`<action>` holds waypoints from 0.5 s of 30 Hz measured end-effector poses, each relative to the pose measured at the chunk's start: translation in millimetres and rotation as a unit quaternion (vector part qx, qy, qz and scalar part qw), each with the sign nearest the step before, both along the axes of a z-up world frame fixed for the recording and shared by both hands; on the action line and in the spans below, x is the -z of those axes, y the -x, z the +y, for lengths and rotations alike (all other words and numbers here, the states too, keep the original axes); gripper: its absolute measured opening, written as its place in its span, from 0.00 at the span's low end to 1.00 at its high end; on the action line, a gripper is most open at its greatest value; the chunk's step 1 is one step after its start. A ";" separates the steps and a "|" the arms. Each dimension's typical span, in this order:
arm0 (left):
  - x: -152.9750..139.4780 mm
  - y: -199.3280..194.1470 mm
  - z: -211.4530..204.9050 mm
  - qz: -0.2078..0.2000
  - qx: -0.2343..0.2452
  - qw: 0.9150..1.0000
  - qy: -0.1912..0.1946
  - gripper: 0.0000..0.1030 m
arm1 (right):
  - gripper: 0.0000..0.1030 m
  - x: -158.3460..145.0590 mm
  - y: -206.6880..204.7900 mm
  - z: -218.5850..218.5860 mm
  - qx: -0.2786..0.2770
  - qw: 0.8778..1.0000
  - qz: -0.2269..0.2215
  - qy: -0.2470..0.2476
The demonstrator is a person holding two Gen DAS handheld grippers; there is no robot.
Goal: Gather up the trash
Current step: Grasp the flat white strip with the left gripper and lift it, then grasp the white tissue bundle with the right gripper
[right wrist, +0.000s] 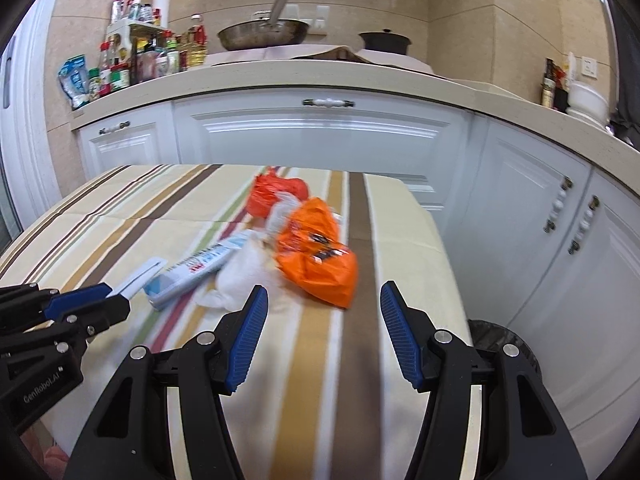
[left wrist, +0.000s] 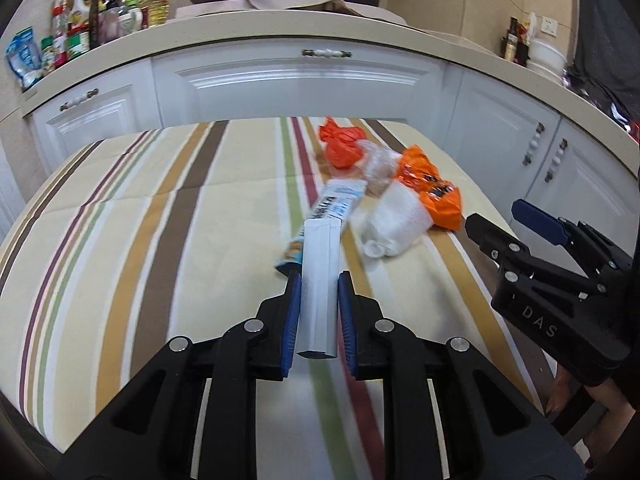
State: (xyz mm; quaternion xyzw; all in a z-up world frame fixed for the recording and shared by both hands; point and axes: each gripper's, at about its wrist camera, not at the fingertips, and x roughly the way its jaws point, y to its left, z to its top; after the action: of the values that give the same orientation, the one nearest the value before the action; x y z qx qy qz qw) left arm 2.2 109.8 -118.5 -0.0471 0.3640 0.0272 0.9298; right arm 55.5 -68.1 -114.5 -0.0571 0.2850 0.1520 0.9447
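My left gripper (left wrist: 319, 285) is shut on a white flat carton (left wrist: 319, 288) and holds it above the striped tablecloth (left wrist: 160, 216); it also shows in the right wrist view (right wrist: 138, 278). A pile of trash lies ahead: a blue-and-white wrapper (left wrist: 334, 204), a white crumpled bag (left wrist: 394, 220), an orange printed bag (left wrist: 434, 192), a clear plastic piece (left wrist: 378, 164) and an orange tied bag (left wrist: 340, 146). My right gripper (right wrist: 324, 300) is open and empty, just short of the orange printed bag (right wrist: 316, 254) and white bag (right wrist: 244, 276).
White kitchen cabinets (right wrist: 320, 136) and a beige counter (right wrist: 320, 74) stand behind the table, with bottles (right wrist: 132, 56), a pan (right wrist: 264, 34) and a dark pot (right wrist: 384, 42) on it. A dark round bin (right wrist: 508, 344) sits beside the table's right edge.
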 end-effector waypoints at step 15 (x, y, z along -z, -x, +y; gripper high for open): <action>-5.2 -14.9 72.2 -0.004 -0.085 0.996 -0.002 0.18 | 0.56 1.4 -30.3 51.9 -0.040 0.999 0.023 0.018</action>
State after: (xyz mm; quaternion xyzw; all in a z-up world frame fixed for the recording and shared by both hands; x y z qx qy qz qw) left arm 17.1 182.1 -113.3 -0.0765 0.3551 0.1067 0.9256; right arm 85.8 -16.3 -115.9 -0.0822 0.3072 0.1859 0.9297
